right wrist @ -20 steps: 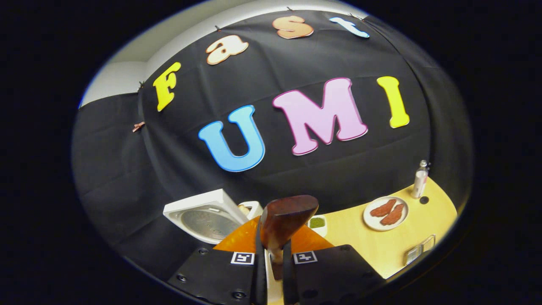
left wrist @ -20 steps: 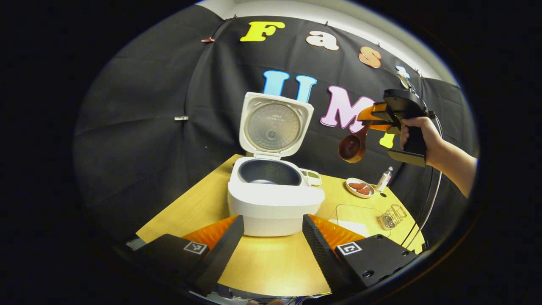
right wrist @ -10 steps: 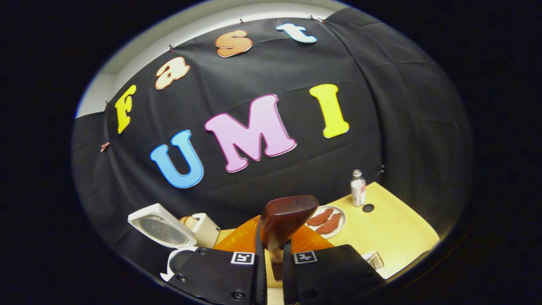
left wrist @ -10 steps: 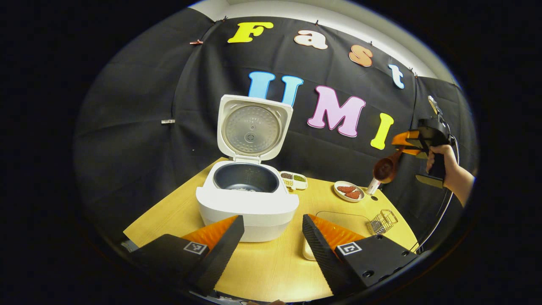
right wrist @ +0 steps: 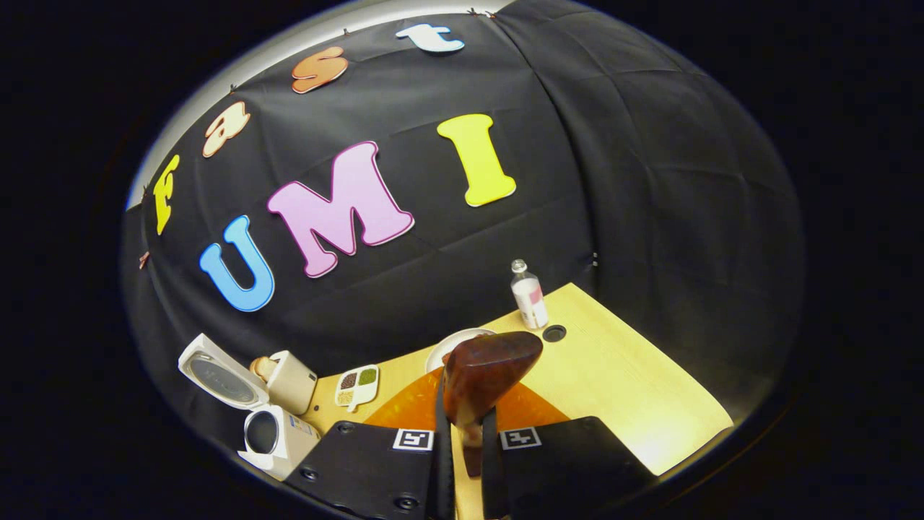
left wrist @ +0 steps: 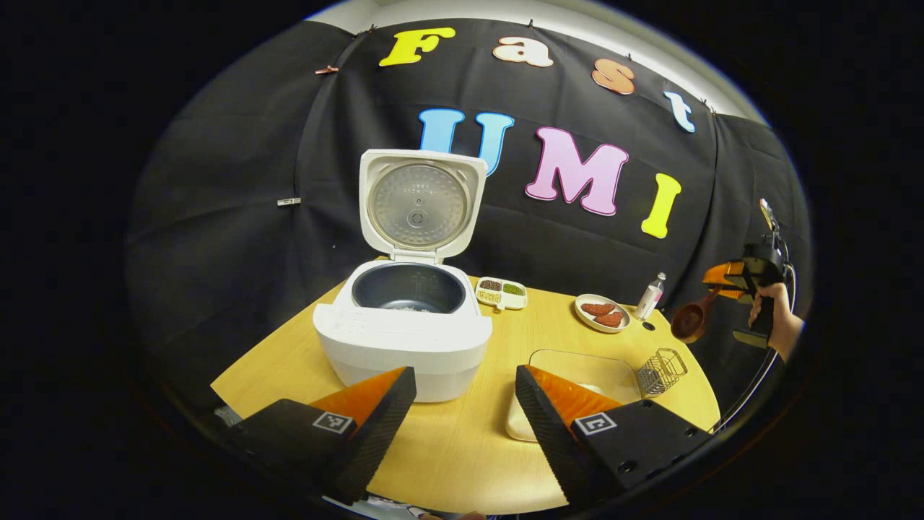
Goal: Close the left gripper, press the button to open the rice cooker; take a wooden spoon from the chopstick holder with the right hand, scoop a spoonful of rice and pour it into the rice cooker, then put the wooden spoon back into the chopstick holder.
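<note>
Left tool (left wrist: 465, 404) gaping above tabletop (left wrist: 462, 462). Rice cooker (left wrist: 403, 339) open, now seen farther back. Right tool (right wrist: 462, 440) clamping wooden spoon (right wrist: 484, 375), swung rightward, now off past chopstick holder (left wrist: 663, 370).

The right gripper (right wrist: 462, 440) has its 2 fingers pressed on the handle of the wooden spoon (right wrist: 485, 370), whose bowl stands up just ahead. Beyond lies the table (right wrist: 635, 397), with a small bottle (right wrist: 529, 293) beside a round hole (right wrist: 554, 333). Far left sits the rice cooker (right wrist: 271, 433), lid (right wrist: 216, 372) raised, and a divided dish (right wrist: 356, 385) near it.
</note>
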`<act>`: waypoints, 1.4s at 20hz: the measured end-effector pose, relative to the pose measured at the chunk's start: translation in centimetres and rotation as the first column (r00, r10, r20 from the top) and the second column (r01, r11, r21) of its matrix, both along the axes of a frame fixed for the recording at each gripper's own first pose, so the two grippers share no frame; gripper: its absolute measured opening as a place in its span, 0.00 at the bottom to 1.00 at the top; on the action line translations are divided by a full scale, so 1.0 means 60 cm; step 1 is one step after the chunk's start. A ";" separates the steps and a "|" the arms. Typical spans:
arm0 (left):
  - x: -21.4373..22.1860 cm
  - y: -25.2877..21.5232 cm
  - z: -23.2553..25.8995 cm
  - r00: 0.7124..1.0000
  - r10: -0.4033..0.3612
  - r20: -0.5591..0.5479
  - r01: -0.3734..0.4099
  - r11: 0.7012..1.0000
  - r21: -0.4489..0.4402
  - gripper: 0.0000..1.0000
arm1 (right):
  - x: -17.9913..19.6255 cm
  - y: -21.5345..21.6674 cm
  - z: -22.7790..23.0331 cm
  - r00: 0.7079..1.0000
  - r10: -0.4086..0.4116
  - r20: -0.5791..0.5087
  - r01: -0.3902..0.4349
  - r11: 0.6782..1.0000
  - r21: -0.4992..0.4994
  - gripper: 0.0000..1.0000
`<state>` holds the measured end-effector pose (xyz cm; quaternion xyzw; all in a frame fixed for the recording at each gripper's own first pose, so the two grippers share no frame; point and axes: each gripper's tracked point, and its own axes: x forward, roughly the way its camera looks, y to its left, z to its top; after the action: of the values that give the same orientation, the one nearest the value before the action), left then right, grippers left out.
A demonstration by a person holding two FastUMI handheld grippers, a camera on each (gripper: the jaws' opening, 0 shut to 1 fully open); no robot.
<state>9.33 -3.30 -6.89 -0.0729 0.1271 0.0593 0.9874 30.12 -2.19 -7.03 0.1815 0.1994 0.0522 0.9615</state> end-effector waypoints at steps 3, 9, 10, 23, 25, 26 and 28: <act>0.018 -0.030 0.009 1.000 0.017 0.011 -0.017 1.000 0.000 0.95 | 0.009 -0.020 -0.037 1.000 0.015 -0.028 -0.015 1.000 -0.010 0.19; 0.038 -0.081 0.005 0.999 0.041 -0.011 -0.040 0.999 0.035 0.95 | 0.004 -0.032 -0.119 0.992 0.076 -0.102 -0.080 0.996 -0.031 0.19; 0.039 -0.087 0.005 0.999 0.045 -0.016 -0.045 0.998 0.036 0.95 | 0.003 -0.033 -0.135 0.990 0.078 -0.115 -0.083 0.996 -0.032 0.19; 0.029 -0.119 0.008 0.998 0.045 -0.042 -0.041 0.995 0.095 0.95 | -0.001 -0.044 -0.226 0.989 0.031 -0.148 -0.027 0.999 0.029 0.24; 0.026 -0.117 0.007 0.998 0.043 -0.042 -0.039 0.995 0.087 0.95 | -0.002 -0.056 -0.221 0.991 0.010 -0.135 -0.006 0.999 0.031 0.33; 0.024 -0.114 0.009 0.998 0.043 -0.040 -0.039 0.996 0.082 0.95 | -0.005 -0.062 -0.215 0.991 0.002 -0.132 0.003 0.999 0.035 0.35; 0.022 -0.104 0.015 0.999 0.044 -0.028 -0.042 0.996 0.079 0.95 | -0.014 -0.073 -0.207 0.991 -0.012 -0.134 0.017 0.999 0.040 0.62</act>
<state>10.63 -9.54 -5.96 -0.0360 0.1375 0.0866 0.9860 29.30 -6.60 -19.47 0.2059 0.2608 0.0371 0.9424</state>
